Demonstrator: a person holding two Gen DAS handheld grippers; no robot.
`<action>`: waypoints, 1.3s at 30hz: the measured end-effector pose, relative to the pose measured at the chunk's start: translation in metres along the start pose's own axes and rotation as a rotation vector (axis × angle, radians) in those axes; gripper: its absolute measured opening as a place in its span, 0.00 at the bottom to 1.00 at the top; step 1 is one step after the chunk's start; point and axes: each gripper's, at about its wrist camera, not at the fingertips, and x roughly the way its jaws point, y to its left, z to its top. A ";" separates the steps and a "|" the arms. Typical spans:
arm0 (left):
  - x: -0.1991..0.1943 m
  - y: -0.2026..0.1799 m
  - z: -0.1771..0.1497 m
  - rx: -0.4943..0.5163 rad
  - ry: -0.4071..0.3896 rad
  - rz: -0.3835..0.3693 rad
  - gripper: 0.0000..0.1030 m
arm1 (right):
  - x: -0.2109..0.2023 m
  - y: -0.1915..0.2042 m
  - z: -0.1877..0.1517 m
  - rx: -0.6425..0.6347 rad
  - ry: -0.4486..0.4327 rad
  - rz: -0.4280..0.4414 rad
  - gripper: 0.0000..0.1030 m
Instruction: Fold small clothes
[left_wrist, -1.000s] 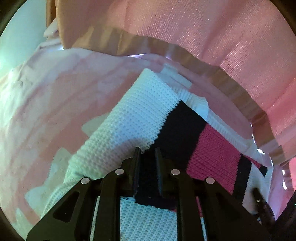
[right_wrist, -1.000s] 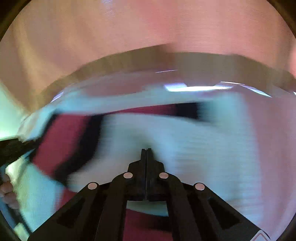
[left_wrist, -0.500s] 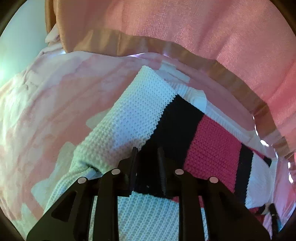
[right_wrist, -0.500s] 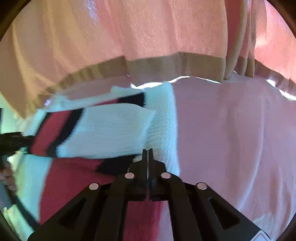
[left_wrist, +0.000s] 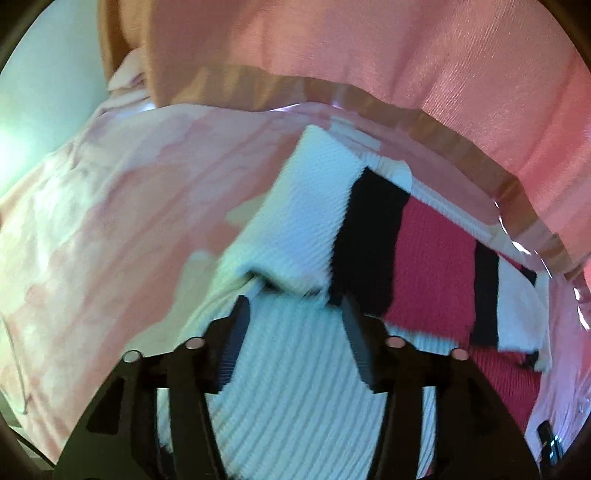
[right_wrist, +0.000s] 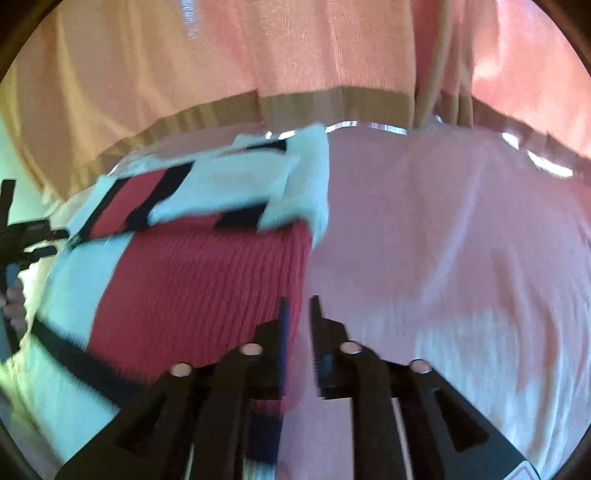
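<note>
Now both tools have let go. The left tool, which half a second ago was pinched shut on the black stripe at the edge of the folded-over flap, stands wide open with nothing between its jaws; the flap edge lies just beyond the fingertips, and the white ribbed body of the knit sweater shows through the gap. The right tool, closed tight in the two earlier frames, is now parted by a narrow gap; the red panel's right edge sits at or just beside its left finger, and motion blur prevents saying whether fabric still touches it. Judgement: the flap has been carried across and released, so this fold is laid down and the release step is finishing. The sweater (white, red and black blocks) lies on the pink patterned bedcover, close under the hem of a pink curtain, with one striped layer folded over the body. In the right wrist view the left tool appears at the far left edge over the sweater's other side. The fold looks reasonably flat; a small hollow shows under the flap edge near the left tool and may need smoothing.
</note>
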 end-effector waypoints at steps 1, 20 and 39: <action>-0.006 0.007 -0.005 0.001 0.004 -0.002 0.51 | -0.010 -0.001 -0.019 0.004 0.016 0.027 0.33; -0.078 0.112 -0.168 -0.156 0.107 -0.107 0.68 | -0.058 0.019 -0.148 -0.034 0.101 0.208 0.33; -0.128 0.016 -0.278 0.147 0.238 -0.118 0.12 | -0.124 -0.075 -0.158 -0.083 0.166 -0.021 0.05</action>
